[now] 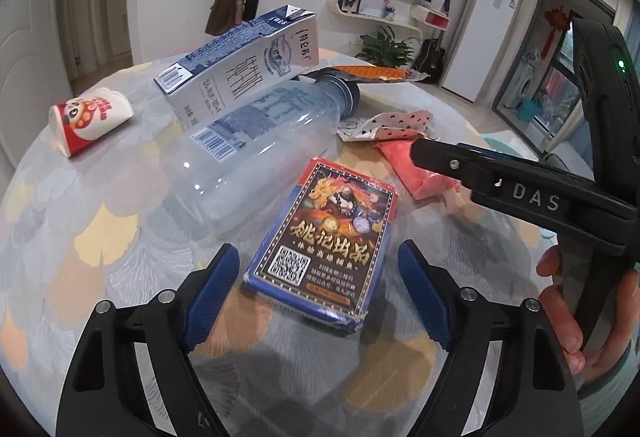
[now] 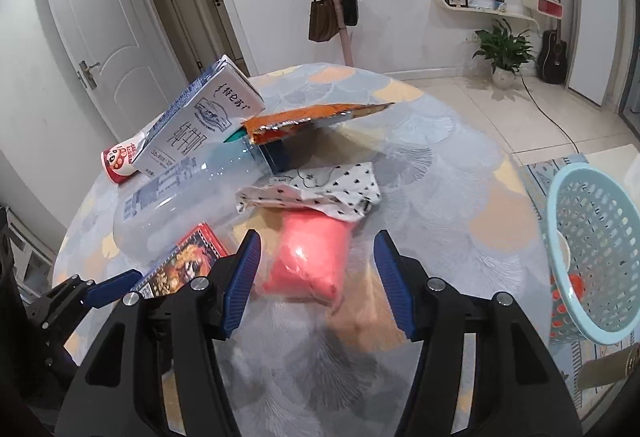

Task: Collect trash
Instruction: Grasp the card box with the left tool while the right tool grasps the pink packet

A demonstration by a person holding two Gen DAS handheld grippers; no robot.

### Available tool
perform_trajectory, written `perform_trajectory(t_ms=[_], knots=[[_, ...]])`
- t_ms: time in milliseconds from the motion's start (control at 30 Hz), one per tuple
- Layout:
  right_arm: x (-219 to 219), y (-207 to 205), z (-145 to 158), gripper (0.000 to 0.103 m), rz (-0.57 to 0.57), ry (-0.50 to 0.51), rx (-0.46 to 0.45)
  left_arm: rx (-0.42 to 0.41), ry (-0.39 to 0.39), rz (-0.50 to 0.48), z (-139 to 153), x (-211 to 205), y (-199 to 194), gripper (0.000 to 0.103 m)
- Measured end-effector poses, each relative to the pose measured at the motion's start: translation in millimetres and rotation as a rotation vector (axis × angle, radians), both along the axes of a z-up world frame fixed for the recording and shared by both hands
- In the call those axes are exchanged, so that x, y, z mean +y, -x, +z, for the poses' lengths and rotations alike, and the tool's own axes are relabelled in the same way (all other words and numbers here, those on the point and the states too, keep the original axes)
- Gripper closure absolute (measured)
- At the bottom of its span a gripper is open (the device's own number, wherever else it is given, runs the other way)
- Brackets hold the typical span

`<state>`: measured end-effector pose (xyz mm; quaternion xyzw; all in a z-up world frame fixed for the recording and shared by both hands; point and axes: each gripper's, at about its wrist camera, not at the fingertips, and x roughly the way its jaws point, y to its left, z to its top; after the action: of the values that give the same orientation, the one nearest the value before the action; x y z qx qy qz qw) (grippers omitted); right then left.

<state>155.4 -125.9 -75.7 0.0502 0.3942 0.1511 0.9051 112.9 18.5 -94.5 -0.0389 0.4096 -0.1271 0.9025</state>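
Left gripper (image 1: 318, 297) open, card box (image 1: 320, 241) lying flat between its fingers, unclamped: light, stiff, take it across the long edges. Right gripper (image 2: 316, 283) open around the soft pink packet (image 2: 308, 261): squashy, pinch mid-body.

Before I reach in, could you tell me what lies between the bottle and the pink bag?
The card box lies between bottle and pink bag, in the left wrist view.

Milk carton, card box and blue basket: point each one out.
Milk carton (image 1: 240, 77), left wrist view, on its printed white side.
Card box (image 1: 324, 237), left wrist view, on the middle of its picture face.
Blue basket (image 2: 596, 237), right wrist view, on its perforated inner wall.
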Motion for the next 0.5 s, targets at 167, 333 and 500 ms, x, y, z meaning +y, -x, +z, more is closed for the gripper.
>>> perform_trajectory(t_ms=[167, 333, 500], knots=[[5, -9, -5, 0.048, -0.001, 0.035, 0.036, 0.013, -0.035, -0.006, -3, -4, -5, 0.029], [6, -14, -9, 0.062, 0.009, 0.034, 0.062, 0.001, -0.078, -0.006, -3, -9, -1, 0.035], [8, -11, -9, 0.068, 0.018, 0.047, 0.055, -0.014, -0.101, -0.014, -1, -13, 6, 0.039]])
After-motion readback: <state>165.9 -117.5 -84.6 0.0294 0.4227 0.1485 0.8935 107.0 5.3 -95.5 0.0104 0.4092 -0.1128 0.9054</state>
